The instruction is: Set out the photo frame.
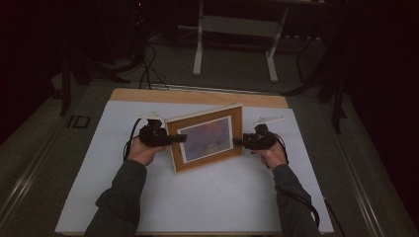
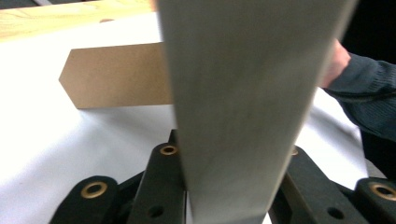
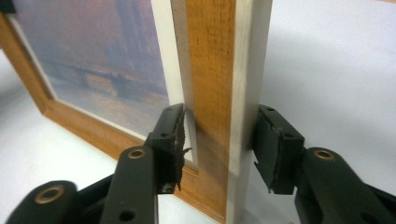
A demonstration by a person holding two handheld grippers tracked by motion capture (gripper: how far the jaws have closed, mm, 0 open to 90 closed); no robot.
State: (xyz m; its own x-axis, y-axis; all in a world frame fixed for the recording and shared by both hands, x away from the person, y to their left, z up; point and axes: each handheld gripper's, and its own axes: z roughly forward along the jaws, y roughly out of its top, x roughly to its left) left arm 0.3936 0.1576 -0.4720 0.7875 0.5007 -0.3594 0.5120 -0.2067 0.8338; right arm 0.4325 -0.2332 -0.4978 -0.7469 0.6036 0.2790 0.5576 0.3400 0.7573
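A wooden picture frame [image 1: 207,138] with a misty bluish print stands upright on the white table sheet [image 1: 222,197], tilted slightly back. My left gripper [image 1: 180,138] holds its left edge. In the left gripper view the pale side of the frame [image 2: 243,93] runs up between the jaws of the left gripper [image 2: 233,158], which press on both sides of it. My right gripper [image 1: 238,142] is at the frame's right edge. In the right gripper view the right gripper [image 3: 219,144] has one pad on the front of the frame [image 3: 210,70] and the other pad against its back.
A brown cardboard prop [image 2: 116,74] sticks out behind the frame onto the sheet. A wooden table edge [image 1: 197,96] runs along the far side. Beyond it a white table stand [image 1: 237,29] and cables sit on the dark floor. The other hand's sleeve [image 2: 369,98] shows at the right.
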